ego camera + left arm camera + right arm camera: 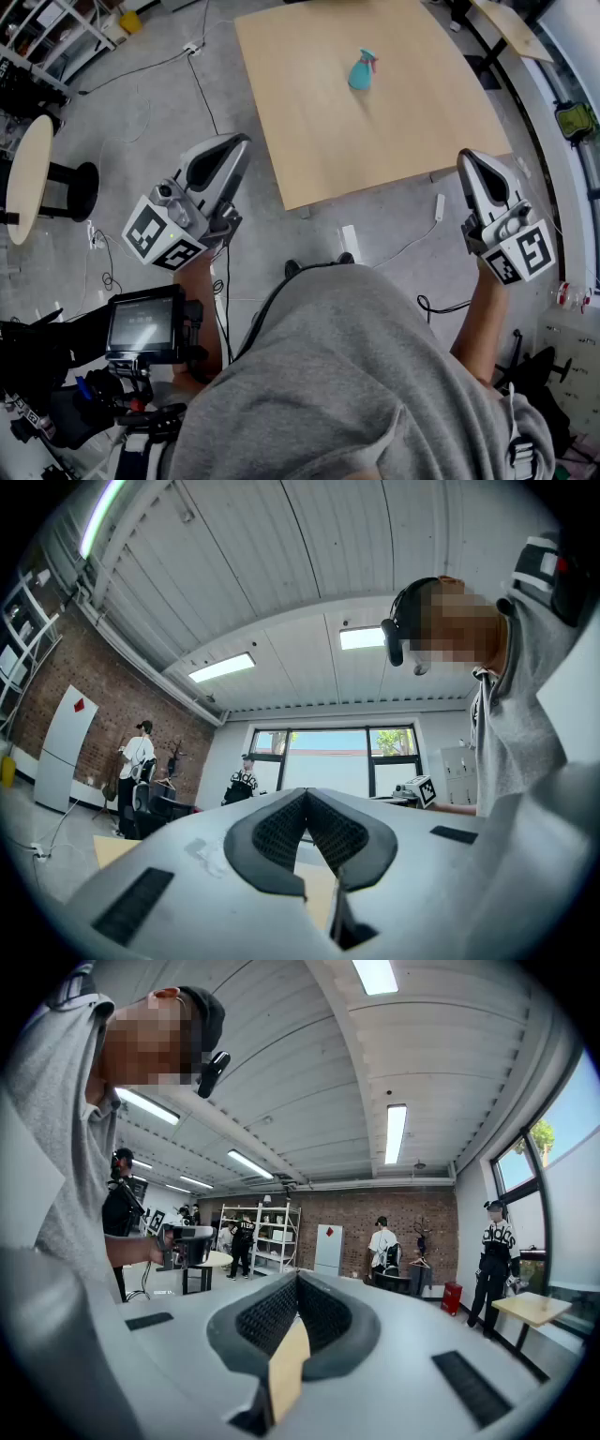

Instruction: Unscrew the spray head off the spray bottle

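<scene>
Step in hand: the reach, judged not yet begun; both tools hang short of the light wooden square table.
Doing it well: probably spread both sets of jaws on approach, one to steady the body, the other to twist the spray head.
Grey left gripper: pressed together, empty.
Grey right gripper: pressed together, empty.
Small teal plastic spray bottle: sits mid-table toward the far edge, well ahead of both tools, between their lines.

Bare wood is surrounding the spray bottle, which is standing alone toward the far edge of the table. The whole stretch in from the near edge is lying open. The left gripper is hovering just off the left edge and the right gripper by the near right corner, both facing open paths.
</scene>
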Demonstrator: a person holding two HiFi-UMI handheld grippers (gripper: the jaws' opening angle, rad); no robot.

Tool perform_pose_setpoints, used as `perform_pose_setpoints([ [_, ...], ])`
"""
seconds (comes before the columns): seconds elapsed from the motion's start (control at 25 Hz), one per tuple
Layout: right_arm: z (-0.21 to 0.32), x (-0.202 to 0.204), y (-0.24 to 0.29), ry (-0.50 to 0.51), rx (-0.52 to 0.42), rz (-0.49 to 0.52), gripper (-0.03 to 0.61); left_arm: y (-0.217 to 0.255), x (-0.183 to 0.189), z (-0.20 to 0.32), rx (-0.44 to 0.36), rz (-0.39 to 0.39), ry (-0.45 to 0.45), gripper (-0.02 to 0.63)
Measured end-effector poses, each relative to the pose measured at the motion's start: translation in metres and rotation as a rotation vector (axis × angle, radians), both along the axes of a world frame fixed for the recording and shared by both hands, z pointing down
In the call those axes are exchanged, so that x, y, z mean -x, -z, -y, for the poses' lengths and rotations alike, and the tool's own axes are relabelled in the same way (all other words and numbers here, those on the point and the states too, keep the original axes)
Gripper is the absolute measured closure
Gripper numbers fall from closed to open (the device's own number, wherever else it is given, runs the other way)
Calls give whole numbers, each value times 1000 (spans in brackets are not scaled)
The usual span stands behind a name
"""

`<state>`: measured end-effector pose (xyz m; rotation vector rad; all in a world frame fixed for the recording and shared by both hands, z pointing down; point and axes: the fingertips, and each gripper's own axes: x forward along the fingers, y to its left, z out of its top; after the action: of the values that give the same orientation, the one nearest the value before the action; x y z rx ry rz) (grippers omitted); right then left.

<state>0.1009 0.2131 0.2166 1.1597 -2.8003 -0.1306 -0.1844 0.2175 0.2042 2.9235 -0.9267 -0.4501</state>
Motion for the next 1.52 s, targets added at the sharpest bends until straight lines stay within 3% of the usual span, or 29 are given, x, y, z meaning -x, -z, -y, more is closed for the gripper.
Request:
perform_pose_setpoints([
  [0.6, -8, -7, -3, -26, 10, -2, 574, -8, -8, -4, 26, -7, -24, 611],
  [0.92, -17, 56, -11, -80, 16, -11, 572, -30, 51, -1, 59, -14, -87, 611],
  [1.16, -7, 77, -7, -152, 14, 24, 574, -40, 75, 19, 73, -21, -147, 611],
  [1.36, 29, 61, -12, -173, 10, 53, 572, -56, 54, 52, 110, -10, -175, 611],
  [1.52, 80, 45, -33, -126, 40, 74, 572, -73, 21, 94, 138, 9, -171, 610],
])
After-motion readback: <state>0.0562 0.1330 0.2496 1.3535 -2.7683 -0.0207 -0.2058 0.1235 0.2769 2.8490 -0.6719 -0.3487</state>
